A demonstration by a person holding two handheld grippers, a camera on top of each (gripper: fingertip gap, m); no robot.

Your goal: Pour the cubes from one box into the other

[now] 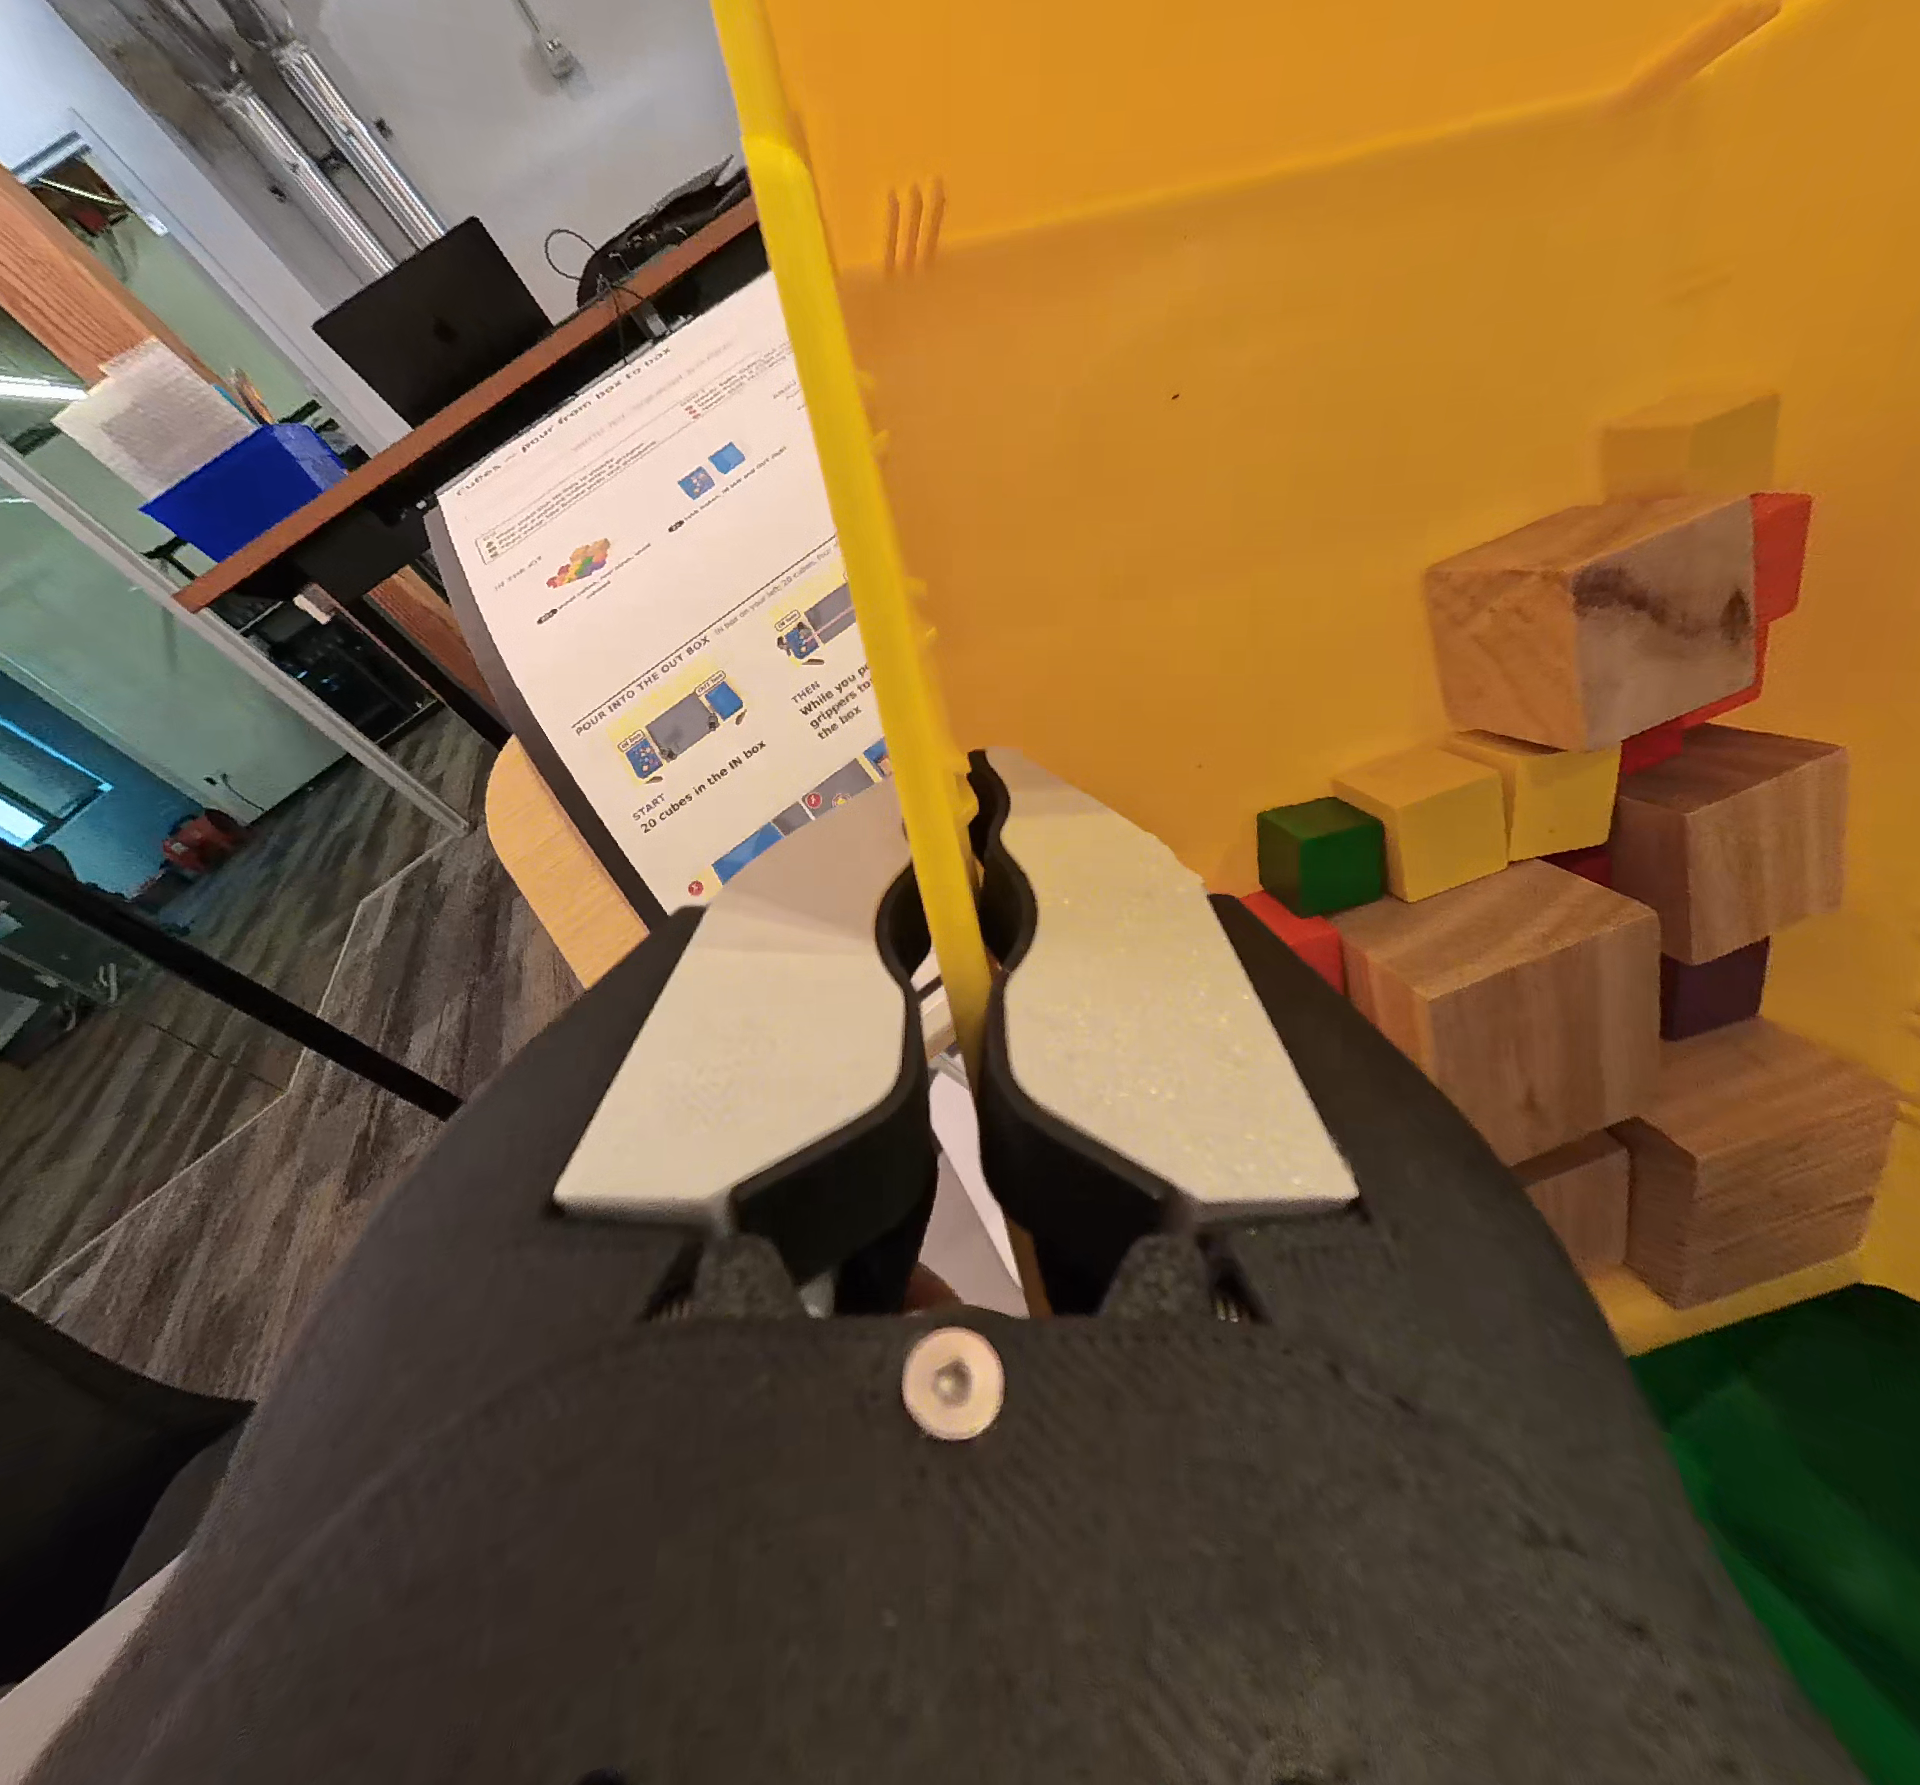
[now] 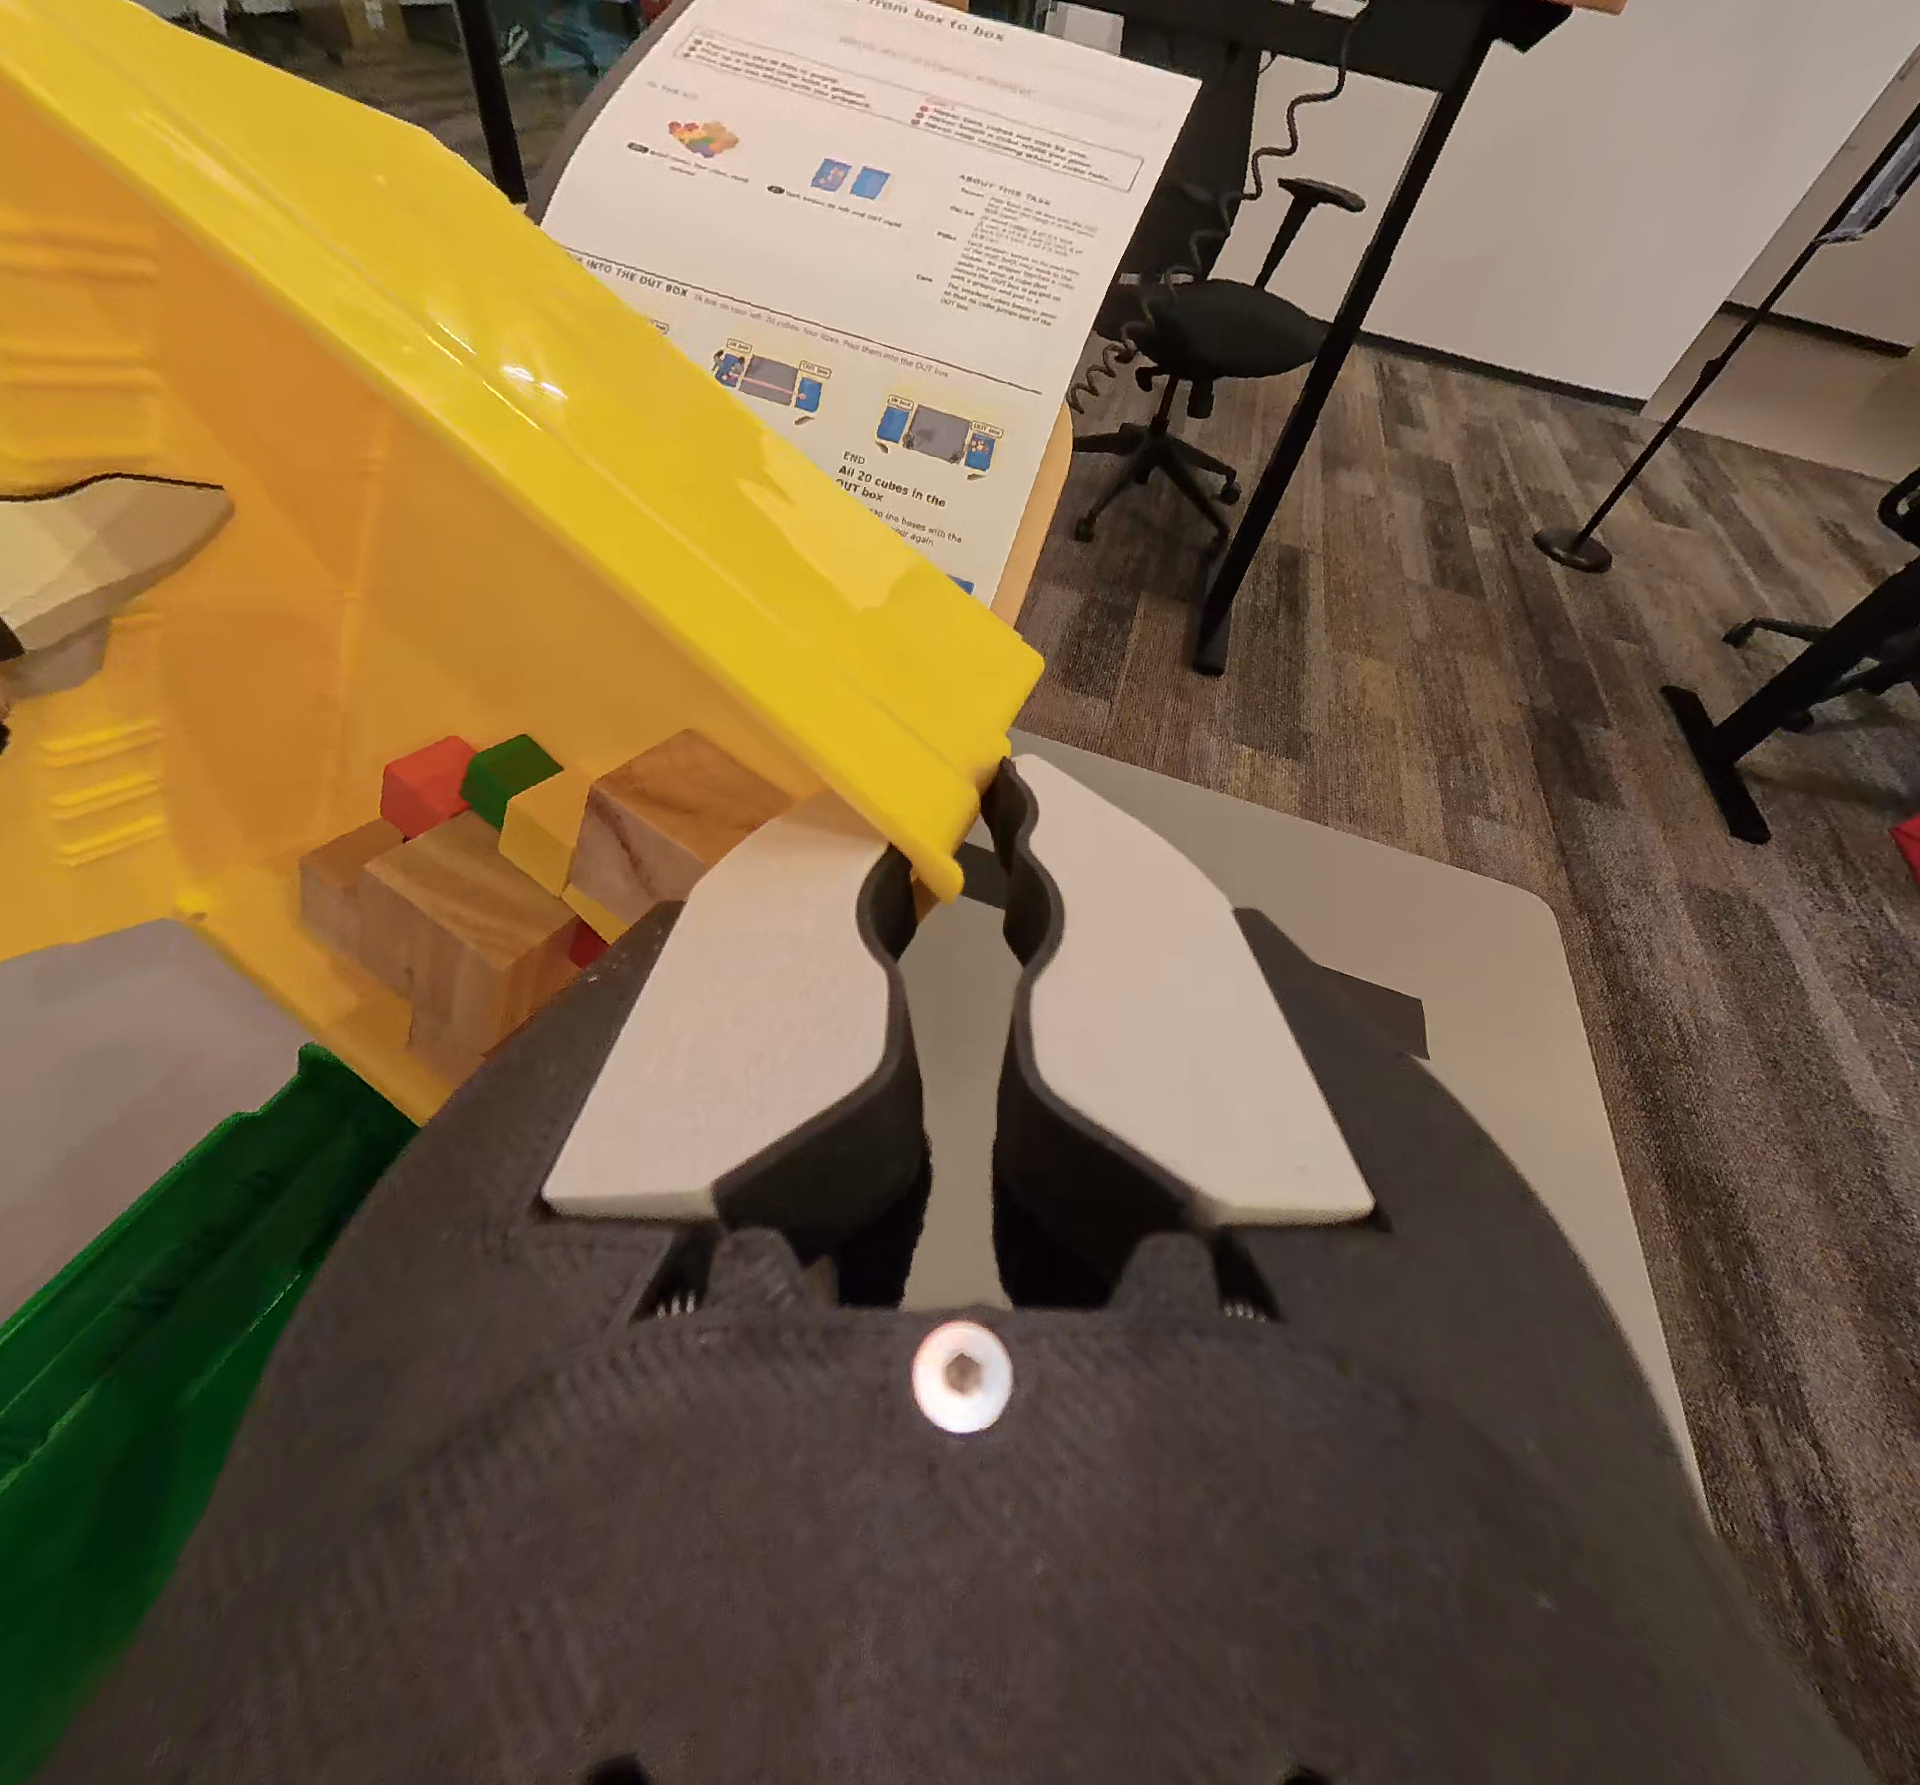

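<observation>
Lower right of the left wrist view, cubes (image 1: 1579,904) pile against the tilted yellow box (image 1: 1247,281), both hand-held grippers (image 1: 971,904) (image 2: 961,862) pinching its rim; tip too fast and they'd probably overshoot the green box (image 2: 156,1320).

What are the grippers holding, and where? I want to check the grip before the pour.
Both hold the yellow box by its rim: left gripper on one side wall's edge, right gripper at a corner.
</observation>
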